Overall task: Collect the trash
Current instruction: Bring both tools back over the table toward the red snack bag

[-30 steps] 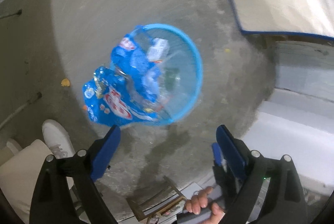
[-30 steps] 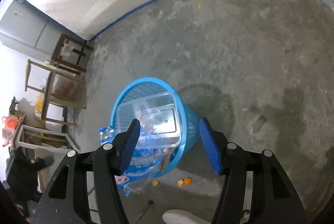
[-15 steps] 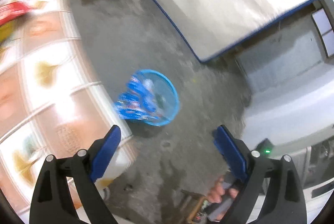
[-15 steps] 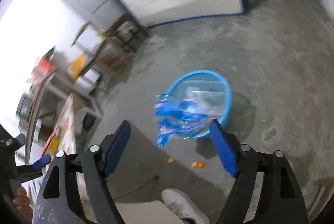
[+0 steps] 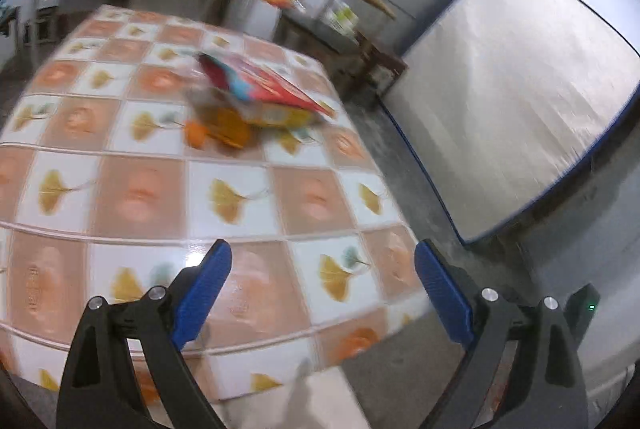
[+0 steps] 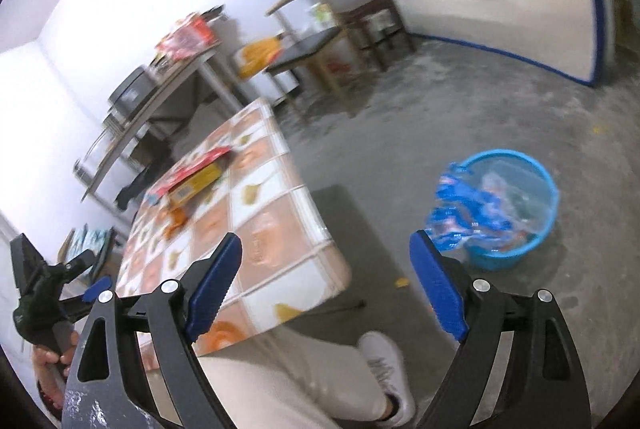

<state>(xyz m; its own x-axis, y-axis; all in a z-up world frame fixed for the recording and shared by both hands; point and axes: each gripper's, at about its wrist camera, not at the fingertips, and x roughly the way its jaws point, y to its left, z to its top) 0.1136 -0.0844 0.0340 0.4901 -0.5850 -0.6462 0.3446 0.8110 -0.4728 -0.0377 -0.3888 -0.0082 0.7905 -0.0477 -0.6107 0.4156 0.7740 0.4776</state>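
Note:
A red and yellow snack wrapper (image 5: pixel 264 91) lies with orange peel (image 5: pixel 224 131) on the tiled table (image 5: pixel 160 197). They also show in the right wrist view: wrapper (image 6: pixel 192 175), peel (image 6: pixel 176 219). My left gripper (image 5: pixel 320 279) is open and empty above the table's near edge. My right gripper (image 6: pixel 326 279) is open and empty, raised over the floor. A blue basket (image 6: pixel 516 205) on the floor holds a clear container, and a blue plastic bag (image 6: pixel 460 213) hangs over its rim.
A mattress (image 5: pixel 508 101) leans at the right. Wooden stools and a shelf (image 6: pixel 320 49) stand behind the table. The person's leg and white shoe (image 6: pixel 384 373) are below the right gripper. Small orange scraps (image 6: pixel 401 282) lie on the concrete floor.
Both grippers have swung up and away from the blue basket. The left now faces the tiled table with the wrapper; the right has pulled back, with the basket farther off at right.

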